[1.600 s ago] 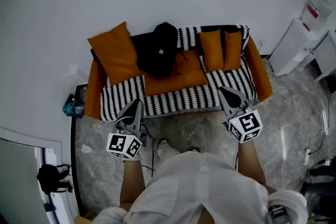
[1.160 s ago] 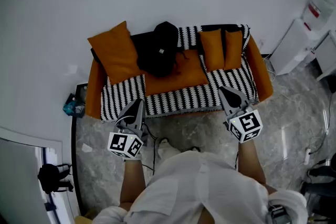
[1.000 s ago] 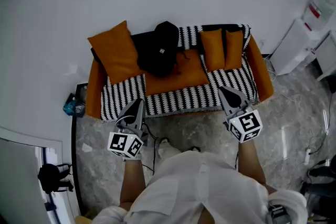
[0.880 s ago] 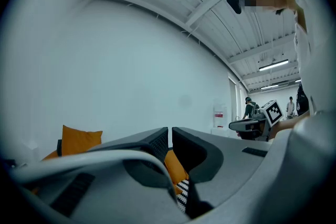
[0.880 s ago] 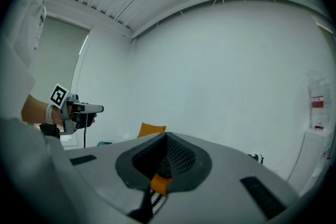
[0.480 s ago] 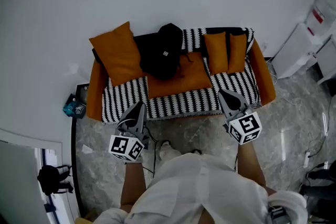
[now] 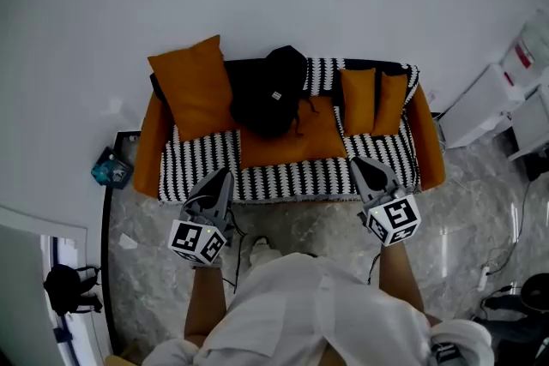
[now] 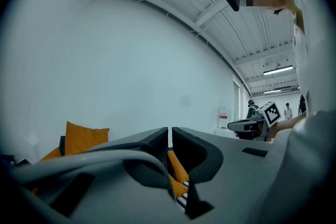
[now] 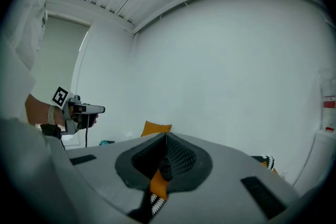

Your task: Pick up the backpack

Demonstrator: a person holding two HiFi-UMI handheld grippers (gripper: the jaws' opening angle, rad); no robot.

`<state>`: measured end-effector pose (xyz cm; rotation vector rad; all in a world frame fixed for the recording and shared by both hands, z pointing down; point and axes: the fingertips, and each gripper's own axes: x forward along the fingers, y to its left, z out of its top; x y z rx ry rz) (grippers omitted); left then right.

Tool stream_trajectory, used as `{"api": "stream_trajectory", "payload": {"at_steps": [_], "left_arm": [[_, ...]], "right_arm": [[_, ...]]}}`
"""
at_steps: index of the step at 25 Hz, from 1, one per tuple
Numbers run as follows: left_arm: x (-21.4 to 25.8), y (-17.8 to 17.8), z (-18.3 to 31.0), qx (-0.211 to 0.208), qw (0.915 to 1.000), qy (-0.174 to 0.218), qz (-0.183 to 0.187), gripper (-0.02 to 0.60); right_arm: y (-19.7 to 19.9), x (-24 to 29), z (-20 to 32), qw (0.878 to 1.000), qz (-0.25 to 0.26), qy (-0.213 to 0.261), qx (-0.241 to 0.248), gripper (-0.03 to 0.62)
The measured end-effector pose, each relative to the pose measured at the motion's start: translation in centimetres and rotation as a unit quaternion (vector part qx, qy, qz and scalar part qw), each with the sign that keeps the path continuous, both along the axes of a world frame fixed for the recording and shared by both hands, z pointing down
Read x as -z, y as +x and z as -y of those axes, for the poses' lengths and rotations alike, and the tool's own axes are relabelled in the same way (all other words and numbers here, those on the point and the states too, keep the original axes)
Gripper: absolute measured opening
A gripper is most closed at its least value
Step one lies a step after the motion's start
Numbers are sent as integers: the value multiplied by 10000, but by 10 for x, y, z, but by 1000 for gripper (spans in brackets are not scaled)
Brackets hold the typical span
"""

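A black backpack (image 7: 273, 90) leans upright against the back of an orange sofa (image 7: 292, 133) with a black-and-white zigzag cover, left of its middle. My left gripper (image 7: 225, 176) hovers over the sofa's front edge at the left, jaws shut and empty. My right gripper (image 7: 358, 165) hangs near the front edge at the right, also shut with nothing in it. Both are well short of the backpack. In the left gripper view the shut jaws (image 8: 170, 134) hide the backpack; the right gripper view shows only closed jaws (image 9: 166, 136) and orange fabric.
A large orange cushion (image 7: 192, 86) stands left of the backpack, two smaller cushions (image 7: 371, 100) at the right. A teal object (image 7: 111, 169) lies on the floor by the sofa's left arm. White cabinets (image 7: 506, 99) stand at the right. The floor is grey marble.
Both grippers and the person have moved forward toward the sofa; its front edge now lies right at the jaw tips. Both jaws stay shut.
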<state>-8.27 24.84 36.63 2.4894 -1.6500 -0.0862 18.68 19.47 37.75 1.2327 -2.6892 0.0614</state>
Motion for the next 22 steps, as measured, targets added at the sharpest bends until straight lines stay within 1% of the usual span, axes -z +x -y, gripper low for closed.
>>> {"api": "stream_trajectory", "payload": {"at_steps": [8,12,18,22], "left_arm": [[-8,-58,20,72,9999,-50,-111,43],[-12,-85,31,75,9998,-51,-151,43],[-14,-122,49,-73,9998,35,-165,43],[-20,-144,55,-176,9996,-6,-226,43]], "right_arm": [[-49,5,24,9998,-188,7,59,18],[-71,6,34,9998,-179,-12,22,18],[-104,6,48,9998,-159,-36,-129,18],[-129,2,52,9997,-135,-83,-186,19]]}}
